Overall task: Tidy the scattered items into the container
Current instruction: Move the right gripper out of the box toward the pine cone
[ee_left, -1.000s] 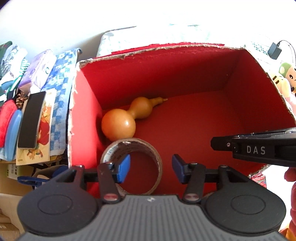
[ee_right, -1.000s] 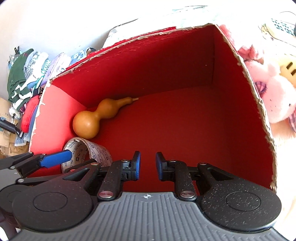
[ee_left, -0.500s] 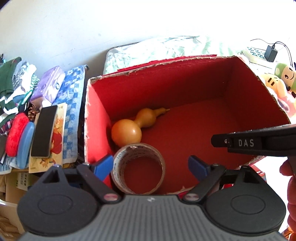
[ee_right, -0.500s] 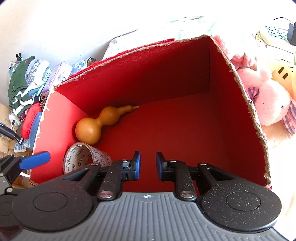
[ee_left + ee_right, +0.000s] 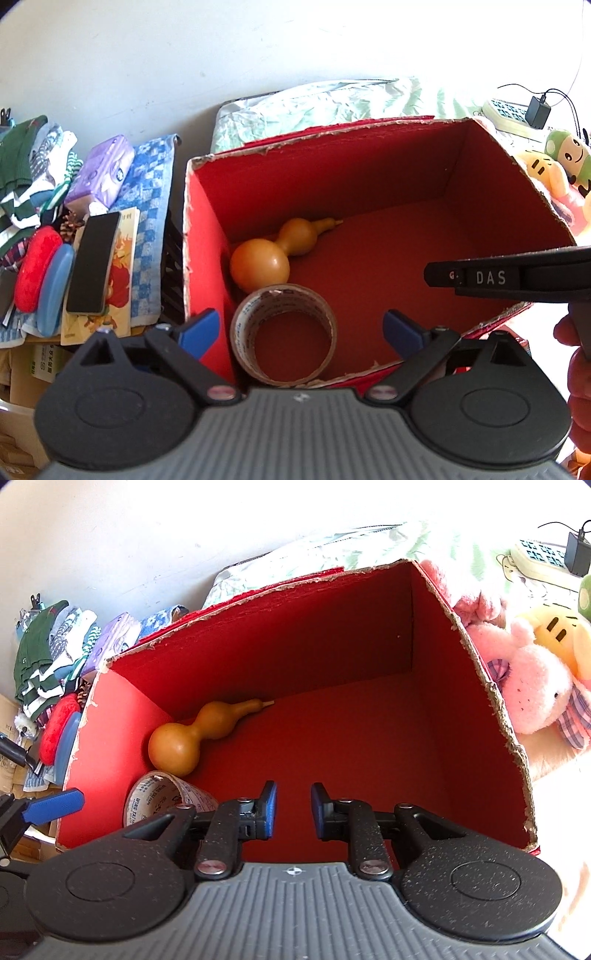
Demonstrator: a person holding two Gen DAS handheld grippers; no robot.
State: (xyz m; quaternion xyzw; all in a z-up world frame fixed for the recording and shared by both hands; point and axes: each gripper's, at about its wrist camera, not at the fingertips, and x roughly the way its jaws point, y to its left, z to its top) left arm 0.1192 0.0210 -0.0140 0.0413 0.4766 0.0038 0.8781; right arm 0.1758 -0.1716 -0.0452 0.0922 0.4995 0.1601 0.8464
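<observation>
Big red-lined cardboard box (image 5: 369, 173), open top w/ ragged torn rim, fills both views; also seen in right wrist view (image 5: 295, 657). Inside, on the box floor at its left side: tan hourglass-shaped gourd (image 5: 275, 251) lying on its side, thin stem pointing toward the back wall, fat end near the left wall. Just in front of it, touching or nearly so, a roll of brown packing tape w/ printed core (image 5: 283, 334) standing on edge in the near-left corner.

Left gripper (image 5: 299, 330), black w/ blue pads: jaws spread wide, nothing betw. them; tape roll sits below and betw. the fingers, not gripped. Left pad (image 5: 197, 328) is over the box's left wall.

Right gripper (image 5: 293, 810): jaws nearly together, narrow gap, holding nothing, over the box's near edge at mid floor. Gourd (image 5: 199, 734) and tape (image 5: 162, 799) lie to its left, apart from it.

Outside left: piled clothes and sundries (image 5: 48, 221). Outside right: pink plush toy (image 5: 532, 694).
</observation>
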